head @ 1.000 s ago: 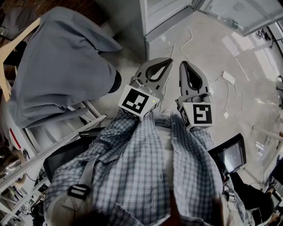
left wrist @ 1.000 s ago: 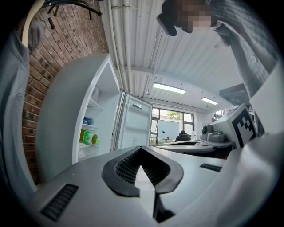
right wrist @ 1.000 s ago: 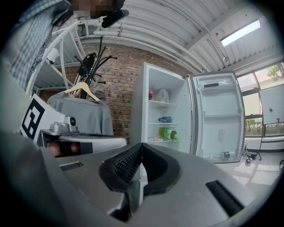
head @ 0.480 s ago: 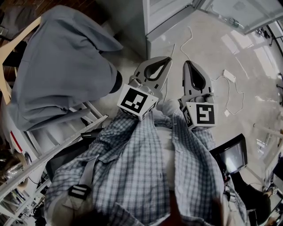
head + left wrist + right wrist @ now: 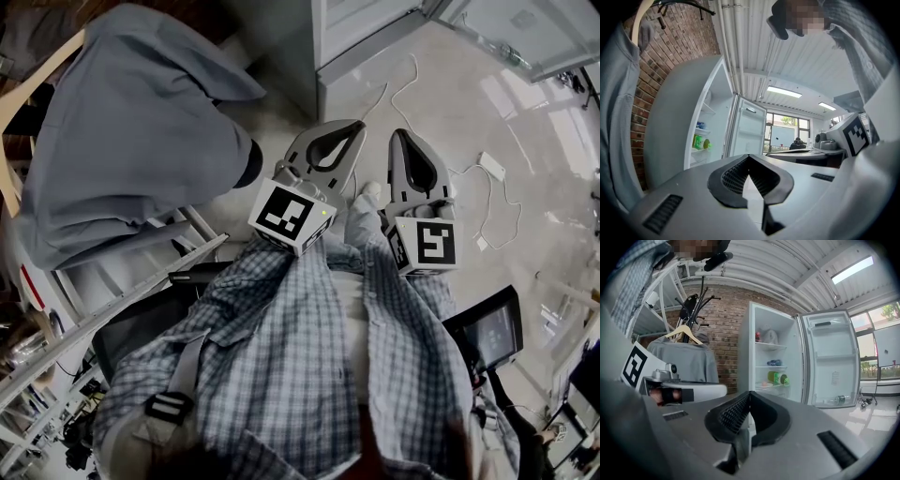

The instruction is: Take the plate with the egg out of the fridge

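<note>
The white fridge [image 5: 746, 352] stands open ahead, its door [image 5: 832, 362] swung out to the right. On a lower shelf, under a green bottle [image 5: 778, 377], lies a plate [image 5: 764, 385] with a small pale round thing on it, too small to make out. In the left gripper view the fridge [image 5: 670, 136] is at the left and no plate shows. From above, only the fridge base [image 5: 375, 33] is in sight. My left gripper [image 5: 356, 127] and right gripper [image 5: 401, 136] are side by side at chest height, well short of the fridge. Both are shut and hold nothing.
A grey coat [image 5: 122, 141] hangs on a stand at the left, next to a white rack [image 5: 122, 291]. A white cable with an adapter [image 5: 487, 167] trails over the glossy floor at the right. A dark screen [image 5: 492, 333] stands low right. My shoe [image 5: 370, 194] shows between the grippers.
A leg and shoe have come forward between the grippers. The fridge base has slid slightly right in the head view. Both grippers hold their place, still shut.
</note>
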`<state>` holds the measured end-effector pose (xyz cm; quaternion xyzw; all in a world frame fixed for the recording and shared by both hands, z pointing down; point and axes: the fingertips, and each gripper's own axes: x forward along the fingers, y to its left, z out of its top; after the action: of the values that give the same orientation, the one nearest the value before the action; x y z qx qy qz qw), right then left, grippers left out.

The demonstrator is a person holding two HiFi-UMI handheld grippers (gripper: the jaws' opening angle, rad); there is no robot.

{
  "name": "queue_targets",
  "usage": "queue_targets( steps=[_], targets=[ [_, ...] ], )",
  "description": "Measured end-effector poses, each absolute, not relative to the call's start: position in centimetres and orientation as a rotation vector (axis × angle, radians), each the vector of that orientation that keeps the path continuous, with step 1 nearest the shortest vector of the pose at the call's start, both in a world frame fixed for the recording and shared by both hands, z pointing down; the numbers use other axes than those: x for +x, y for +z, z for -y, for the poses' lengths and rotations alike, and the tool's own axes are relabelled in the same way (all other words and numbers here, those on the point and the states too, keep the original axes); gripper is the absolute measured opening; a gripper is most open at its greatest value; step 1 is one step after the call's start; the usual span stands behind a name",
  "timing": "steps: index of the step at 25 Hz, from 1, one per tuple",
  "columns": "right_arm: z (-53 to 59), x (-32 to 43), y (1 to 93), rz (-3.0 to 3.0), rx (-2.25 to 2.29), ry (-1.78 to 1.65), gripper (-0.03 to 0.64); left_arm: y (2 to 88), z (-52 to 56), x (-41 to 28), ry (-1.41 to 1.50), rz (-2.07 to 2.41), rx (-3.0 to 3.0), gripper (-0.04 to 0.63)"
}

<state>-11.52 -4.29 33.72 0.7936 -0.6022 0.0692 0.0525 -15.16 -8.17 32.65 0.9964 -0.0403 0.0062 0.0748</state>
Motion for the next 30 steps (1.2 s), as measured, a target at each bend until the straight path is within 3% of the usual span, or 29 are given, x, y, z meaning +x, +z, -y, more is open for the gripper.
queue_targets(
  steps=[30],
  targets=[
    [5.8,12.6,33.4,1.978,2.38,0.195,0.006,32.2,9.5,8.0,0.036,0.282,3.02,0.007]
  ],
)
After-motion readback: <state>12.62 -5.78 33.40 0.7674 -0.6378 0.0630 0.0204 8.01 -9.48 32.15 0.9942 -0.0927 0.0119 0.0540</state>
